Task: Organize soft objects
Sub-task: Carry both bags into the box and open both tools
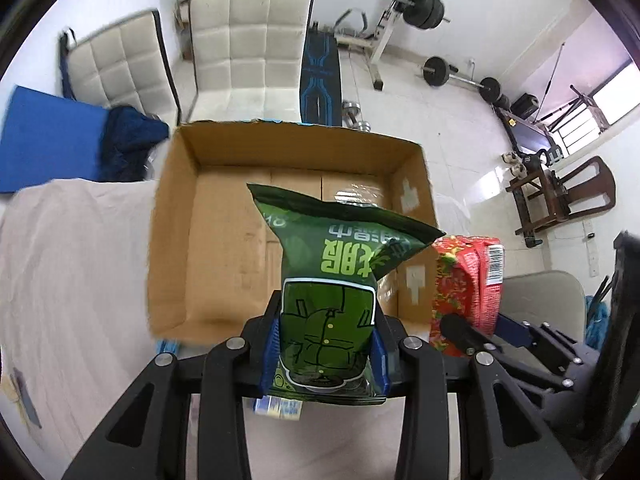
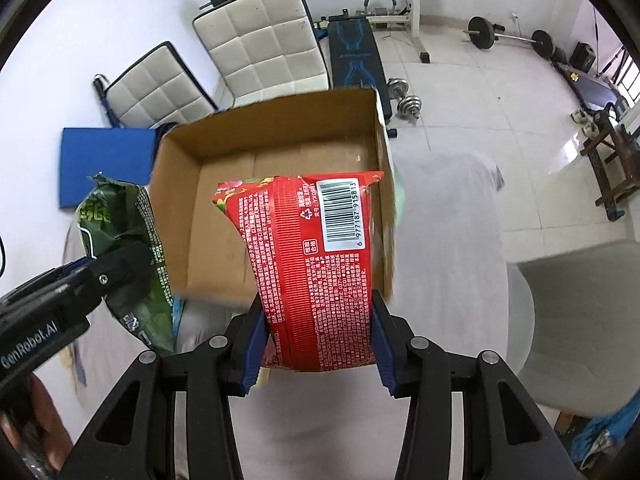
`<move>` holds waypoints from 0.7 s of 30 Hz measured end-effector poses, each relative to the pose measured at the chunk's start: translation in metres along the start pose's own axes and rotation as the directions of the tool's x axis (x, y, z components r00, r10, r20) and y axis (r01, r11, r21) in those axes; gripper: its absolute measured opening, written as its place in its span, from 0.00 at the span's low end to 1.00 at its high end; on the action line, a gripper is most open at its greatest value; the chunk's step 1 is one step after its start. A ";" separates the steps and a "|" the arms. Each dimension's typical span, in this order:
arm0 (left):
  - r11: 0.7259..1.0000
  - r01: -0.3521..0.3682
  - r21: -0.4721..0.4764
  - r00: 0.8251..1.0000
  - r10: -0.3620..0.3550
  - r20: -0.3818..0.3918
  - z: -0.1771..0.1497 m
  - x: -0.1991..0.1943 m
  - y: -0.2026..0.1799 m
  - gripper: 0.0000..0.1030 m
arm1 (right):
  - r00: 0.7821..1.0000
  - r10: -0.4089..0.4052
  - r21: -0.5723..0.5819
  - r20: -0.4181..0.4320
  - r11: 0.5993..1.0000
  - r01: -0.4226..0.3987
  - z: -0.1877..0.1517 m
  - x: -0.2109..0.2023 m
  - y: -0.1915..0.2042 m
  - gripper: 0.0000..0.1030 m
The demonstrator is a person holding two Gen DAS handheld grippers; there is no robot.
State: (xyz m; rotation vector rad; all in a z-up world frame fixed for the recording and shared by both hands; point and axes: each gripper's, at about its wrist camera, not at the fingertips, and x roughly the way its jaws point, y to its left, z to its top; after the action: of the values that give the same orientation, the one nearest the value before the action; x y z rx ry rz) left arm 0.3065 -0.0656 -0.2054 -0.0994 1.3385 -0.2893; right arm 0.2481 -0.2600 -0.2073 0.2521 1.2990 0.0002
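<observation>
My left gripper (image 1: 325,344) is shut on a green snack bag (image 1: 332,280) and holds it up in front of an open cardboard box (image 1: 176,216). My right gripper (image 2: 318,332) is shut on a red snack bag (image 2: 316,256), held over the box's near right corner (image 2: 386,240). The red bag also shows at the right in the left wrist view (image 1: 468,280). The green bag and the left gripper show at the left in the right wrist view (image 2: 120,240). The box interior looks empty.
The box stands on a table with a pale cloth (image 1: 72,264). A small blue-white packet (image 1: 278,406) lies under the left gripper. White padded chairs (image 1: 248,52), a blue mat (image 1: 44,144), weights and a grey chair (image 2: 580,320) surround the table.
</observation>
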 end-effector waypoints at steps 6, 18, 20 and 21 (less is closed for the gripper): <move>0.996 0.042 -0.074 0.993 -0.049 -0.103 0.065 0.059 0.023 0.33 | 0.998 -0.040 0.009 -0.039 0.999 0.040 0.055 0.081 0.025 0.47; 0.989 0.104 -0.102 0.957 -0.128 -0.260 0.117 0.163 0.025 0.33 | 0.986 -0.108 0.001 -0.124 0.994 0.109 0.106 0.172 0.027 0.47; 0.989 0.105 -0.102 0.953 -0.129 -0.276 0.117 0.169 0.024 0.33 | 0.983 -0.127 -0.002 -0.129 0.992 0.128 0.109 0.181 0.027 0.47; 0.989 0.104 -0.102 0.950 -0.129 -0.284 0.118 0.172 0.024 0.33 | 0.983 -0.127 0.004 -0.131 0.992 0.128 0.110 0.186 0.025 0.47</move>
State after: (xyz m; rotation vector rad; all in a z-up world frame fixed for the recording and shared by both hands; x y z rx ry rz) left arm 0.4585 -0.0987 -0.3460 -0.2159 1.6411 -0.3566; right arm 0.4067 -0.2296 -0.3526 0.1816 1.4442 -0.1018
